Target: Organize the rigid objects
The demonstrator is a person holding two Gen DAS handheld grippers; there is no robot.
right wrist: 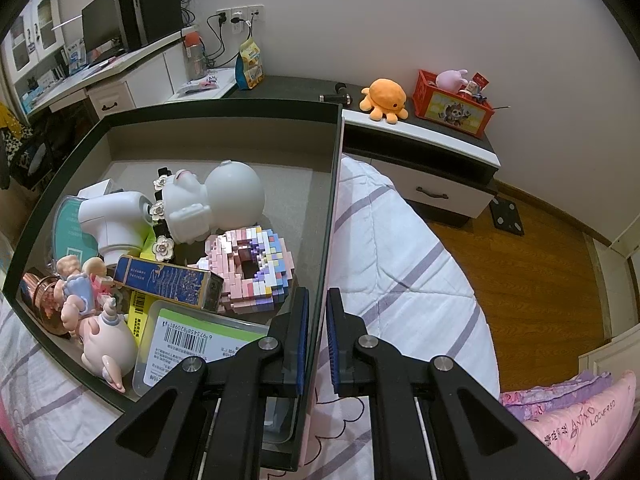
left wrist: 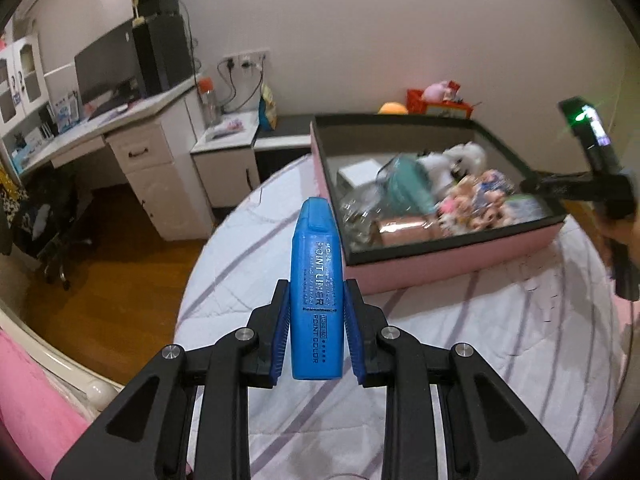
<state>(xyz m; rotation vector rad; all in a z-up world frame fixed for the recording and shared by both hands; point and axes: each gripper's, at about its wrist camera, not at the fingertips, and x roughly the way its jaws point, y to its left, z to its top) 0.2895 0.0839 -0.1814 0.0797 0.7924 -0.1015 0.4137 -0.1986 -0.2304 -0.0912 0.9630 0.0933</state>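
The left tool [left wrist: 316, 320] holds a blue highlighter [left wrist: 318, 292], pads pressed on both flat sides w/ no gap. The pen's long axis runs straight out along the fingers, cap end forward, pointing toward the near-left corner of the pink box [left wrist: 460, 258]. The box sits on the bed [left wrist: 460, 344], ahead and to the right of the pen; the pen hangs over the striped quilt, short of the box's black rim, not yet above the inside. So the move, as I judge it, is forward and rightward over that rim, then let go.

The left is the arm w/ the load, and it's the one that has to travel. The right tool [right wrist: 318, 334] is already at the box: its jaws straddle the box's right wall, one pad inside, one outside, nearly closed on it. A thin gap shows on each side of the wall, so I can't tell if it's truly clamped or just bracketing it. Prob. steadying the box.

Inside it's crowded: a brick-built donut [right wrist: 252, 268], a white figure [right wrist: 216, 196], a dark blue carton [right wrist: 168, 282], small dolls. Free floor is mostly at the far end.
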